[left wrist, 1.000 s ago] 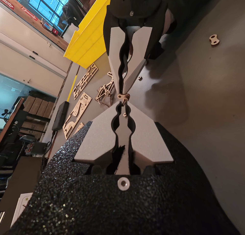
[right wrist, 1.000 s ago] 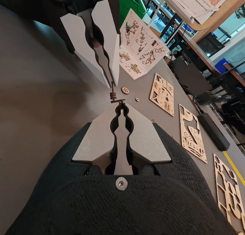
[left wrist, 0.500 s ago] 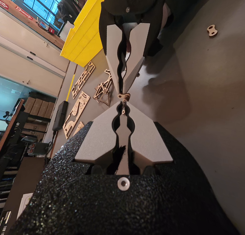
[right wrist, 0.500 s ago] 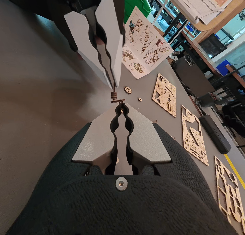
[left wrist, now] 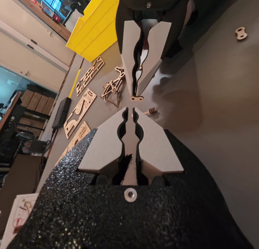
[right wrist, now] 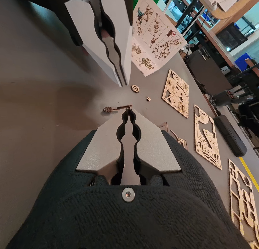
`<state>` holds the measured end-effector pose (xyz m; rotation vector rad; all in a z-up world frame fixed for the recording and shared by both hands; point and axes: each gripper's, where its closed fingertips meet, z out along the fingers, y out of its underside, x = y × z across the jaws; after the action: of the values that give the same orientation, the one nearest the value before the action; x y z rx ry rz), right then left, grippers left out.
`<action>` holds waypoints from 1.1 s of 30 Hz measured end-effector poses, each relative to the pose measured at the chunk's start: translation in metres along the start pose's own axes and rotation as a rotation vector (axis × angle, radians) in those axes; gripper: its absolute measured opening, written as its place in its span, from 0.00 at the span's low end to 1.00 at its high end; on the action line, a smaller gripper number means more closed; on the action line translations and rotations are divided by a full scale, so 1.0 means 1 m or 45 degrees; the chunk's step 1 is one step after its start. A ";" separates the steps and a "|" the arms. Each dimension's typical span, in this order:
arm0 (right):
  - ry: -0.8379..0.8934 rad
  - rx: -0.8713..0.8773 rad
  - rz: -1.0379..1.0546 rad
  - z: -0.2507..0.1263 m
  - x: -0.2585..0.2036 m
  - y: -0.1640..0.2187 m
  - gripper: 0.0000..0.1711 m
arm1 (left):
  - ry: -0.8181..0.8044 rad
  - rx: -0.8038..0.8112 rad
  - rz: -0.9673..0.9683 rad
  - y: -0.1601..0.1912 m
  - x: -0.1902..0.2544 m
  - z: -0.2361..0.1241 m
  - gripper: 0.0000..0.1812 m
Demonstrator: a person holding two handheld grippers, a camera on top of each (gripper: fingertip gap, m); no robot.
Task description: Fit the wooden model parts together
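Note:
My right gripper [right wrist: 129, 112] is shut on a small flat wooden link [right wrist: 124, 106]. In the left wrist view the right gripper [left wrist: 135, 94] points down at me with the link [left wrist: 136, 98] across its tips. My left gripper [left wrist: 131, 109] stands just below the link with a narrow gap between its fingertips, holding nothing. In the right wrist view the left gripper [right wrist: 123, 85] hangs above, also empty. A short wooden pin with a ribbed barrel [left wrist: 151, 111] lies on the grey table beside my left fingertips. It also shows in the right wrist view [right wrist: 109, 109], left of the link.
A yellow bin [left wrist: 95, 24], a part-built wooden model [left wrist: 112, 88], cut-out sheets [left wrist: 89, 76] and a black box [left wrist: 61, 114] are on the left. An open booklet [right wrist: 154, 36], gear [right wrist: 135, 88], washer [right wrist: 148, 98] and more sheets [right wrist: 176, 93] lie on the right. A loose link [left wrist: 241, 34] lies far off. My left and right fingertips are right by each other.
My left gripper opened a little and let go of the pin, which dropped away from the link onto the table. The two grippers have drawn slightly apart.

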<state>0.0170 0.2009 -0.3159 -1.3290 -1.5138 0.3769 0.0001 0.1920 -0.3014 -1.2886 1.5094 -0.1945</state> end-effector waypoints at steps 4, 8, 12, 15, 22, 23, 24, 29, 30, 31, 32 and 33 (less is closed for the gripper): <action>-0.006 -0.085 -0.001 0.002 0.001 0.010 0.00 | 0.009 -0.012 -0.154 0.005 -0.001 0.005 0.08; -0.089 -0.189 0.059 0.004 -0.006 0.023 0.00 | 0.044 0.001 -0.277 0.005 0.000 0.007 0.12; -0.108 -0.208 0.149 0.004 -0.005 0.027 0.05 | 0.054 0.016 -0.346 0.003 -0.001 0.007 0.14; -0.108 -0.193 0.212 0.002 -0.001 0.024 0.13 | 0.027 0.026 -0.400 0.002 -0.005 0.007 0.18; 0.048 -0.067 0.293 -0.013 0.028 -0.002 0.39 | -0.222 -0.054 -0.549 0.005 -0.047 0.001 0.49; 0.083 -0.062 0.295 -0.016 0.033 -0.006 0.45 | -0.244 -0.091 -0.579 0.007 -0.051 0.001 0.55; 0.113 -0.082 0.270 -0.019 0.037 -0.008 0.51 | -0.255 -0.125 -0.604 0.009 -0.053 0.001 0.60; 0.163 -0.255 0.130 -0.025 0.037 0.004 0.60 | -0.318 -0.196 -0.669 0.014 -0.059 0.002 0.66; 0.201 -0.218 0.142 -0.029 0.041 -0.003 0.61 | -0.339 -0.229 -0.681 0.017 -0.060 0.001 0.67; 0.238 -0.149 0.169 -0.034 0.046 -0.015 0.61 | -0.355 -0.269 -0.700 0.019 -0.061 0.001 0.67; 0.275 -0.069 0.208 -0.040 0.051 -0.031 0.60 | -0.354 -0.315 -0.724 0.021 -0.059 0.001 0.67; 0.318 0.005 0.244 -0.047 0.056 -0.047 0.60 | -0.359 -0.354 -0.751 0.021 -0.059 0.003 0.67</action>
<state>0.0396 0.2154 -0.2327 -1.4647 -1.1834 0.3210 -0.0210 0.2475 -0.2816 -1.8811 0.9090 -0.1746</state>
